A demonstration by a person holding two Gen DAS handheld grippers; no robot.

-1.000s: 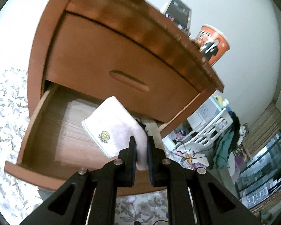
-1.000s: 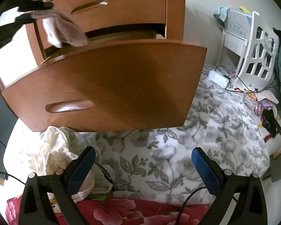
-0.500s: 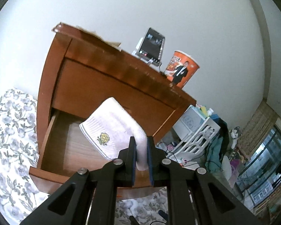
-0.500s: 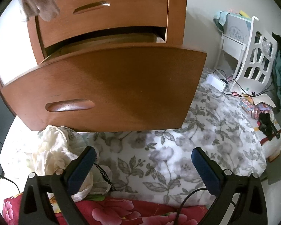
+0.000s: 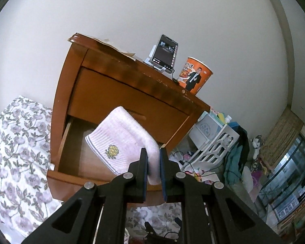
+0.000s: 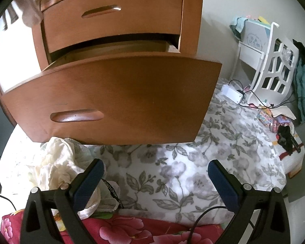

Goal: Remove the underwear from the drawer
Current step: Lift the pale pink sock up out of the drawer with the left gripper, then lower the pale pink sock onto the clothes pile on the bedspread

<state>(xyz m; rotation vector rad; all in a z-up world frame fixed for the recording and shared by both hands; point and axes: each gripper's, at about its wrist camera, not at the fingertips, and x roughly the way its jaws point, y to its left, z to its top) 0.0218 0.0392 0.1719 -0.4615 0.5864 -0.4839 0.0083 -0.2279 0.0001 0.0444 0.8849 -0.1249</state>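
My left gripper (image 5: 153, 156) is shut on a pale pink ribbed piece of underwear (image 5: 120, 140) with a yellow flower patch, held up in the air in front of the open lower drawer (image 5: 71, 162) of a brown nightstand (image 5: 116, 89). The same garment (image 6: 29, 12) hangs blurred at the top left of the right wrist view. My right gripper (image 6: 155, 174) stands open over the floral bedsheet (image 6: 172, 162), below the drawer's curved front (image 6: 122, 99). Nothing lies between its blue pads. A cream heap of underwear (image 6: 57, 166) lies on the sheet beside its left finger.
A phone on a stand (image 5: 165, 53) and an orange paper tub (image 5: 195, 75) sit on the nightstand top. A white rack (image 6: 274, 65), a power strip (image 6: 232, 93), cables and clutter lie to the right. A red floral blanket (image 6: 120, 229) lies at the near edge.
My left gripper has lifted and pulled back with the pink underwear, so the nightstand looks smaller and its top shows. In the right wrist view the garment rose toward the upper left corner. The right gripper stayed still.
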